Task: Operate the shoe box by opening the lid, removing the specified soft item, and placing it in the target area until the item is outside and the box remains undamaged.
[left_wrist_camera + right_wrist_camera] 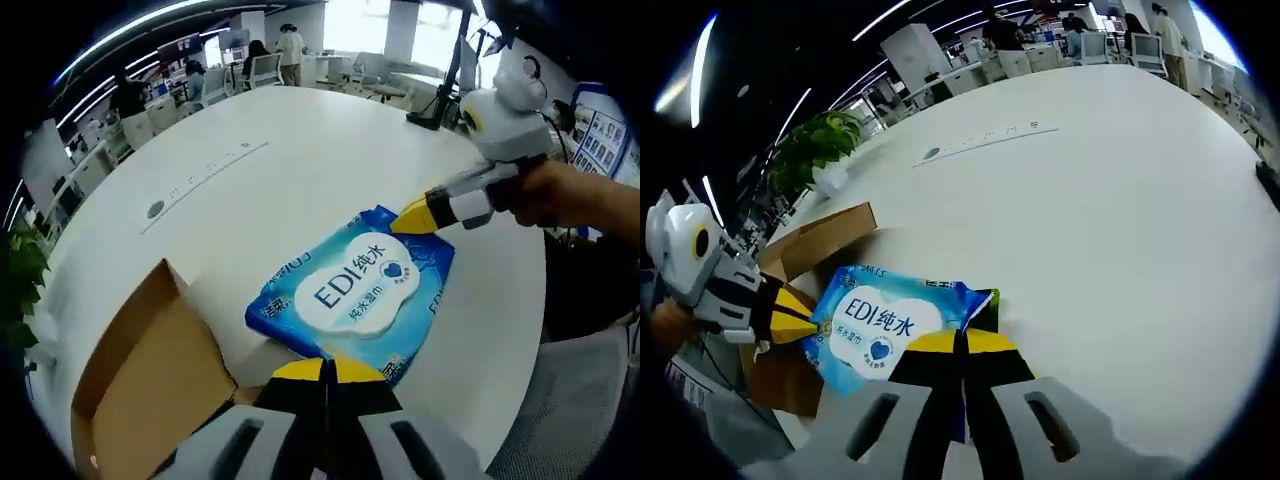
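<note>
Yellow-tipped jaws of the left gripper (327,372) meet on the near edge of a blue wet-wipes pack (352,290) at lower centre of the left gripper view, no gap between them. At right of the same frame the right gripper (418,215) pinches the pack's far corner, a hand (570,195) behind it. In the right gripper view its own jaws are pressed together over the pack's edge at lower centre.

The pack lies flat on the white table (300,150), outside the cardboard shoe box (150,380) at lower left, whose brown flap stands open. It looks soft and light, its film wrapper probably slick and apt to crease. Seam edges and corners seem the surest holds; the glossy middle would likely slip or buckle.
</note>
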Tool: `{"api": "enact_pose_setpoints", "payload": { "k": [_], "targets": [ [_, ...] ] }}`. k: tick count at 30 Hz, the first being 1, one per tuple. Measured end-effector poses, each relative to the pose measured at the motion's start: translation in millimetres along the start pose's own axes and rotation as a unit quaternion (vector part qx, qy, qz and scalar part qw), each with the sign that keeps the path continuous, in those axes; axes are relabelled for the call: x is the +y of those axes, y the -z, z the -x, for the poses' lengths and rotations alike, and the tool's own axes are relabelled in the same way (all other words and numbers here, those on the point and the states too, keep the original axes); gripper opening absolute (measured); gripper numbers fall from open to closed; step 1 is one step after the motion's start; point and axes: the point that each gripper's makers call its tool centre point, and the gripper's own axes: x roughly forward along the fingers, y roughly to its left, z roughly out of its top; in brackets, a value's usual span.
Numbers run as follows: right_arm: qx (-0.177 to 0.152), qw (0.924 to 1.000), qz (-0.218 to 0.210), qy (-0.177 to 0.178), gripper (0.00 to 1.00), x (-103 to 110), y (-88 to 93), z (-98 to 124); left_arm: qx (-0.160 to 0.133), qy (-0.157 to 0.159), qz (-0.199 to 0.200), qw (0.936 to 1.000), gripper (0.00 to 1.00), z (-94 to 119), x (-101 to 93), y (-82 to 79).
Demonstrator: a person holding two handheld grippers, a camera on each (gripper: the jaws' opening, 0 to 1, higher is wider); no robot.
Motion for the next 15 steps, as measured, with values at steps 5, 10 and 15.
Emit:
{"api": "enact_pose_setpoints", "payload": {
  "k": [5,10,15],
  "targets": [
    [-0.003,1.0000,0.005,0.004,0.00,-0.9,-0.8,0.4,-0.004,-0.006,-0.013,0.9999,0.02,0.9,0.4,0.8],
    [-0.011,0.9999,-0.001,0.008,0.00,-1.4,-3.0,3.9,-0.010,-0.007,-0.009,0.9999,0.05,3.7,-1.6,-0.1],
    [-0.017,0.9998,-0.005,0.011,0.00,-1.4,-4.6,6.0,-0.023,-0.006,-0.001,0.9997,0.09,9.5,-3.9,-1.6]
  ]
}}
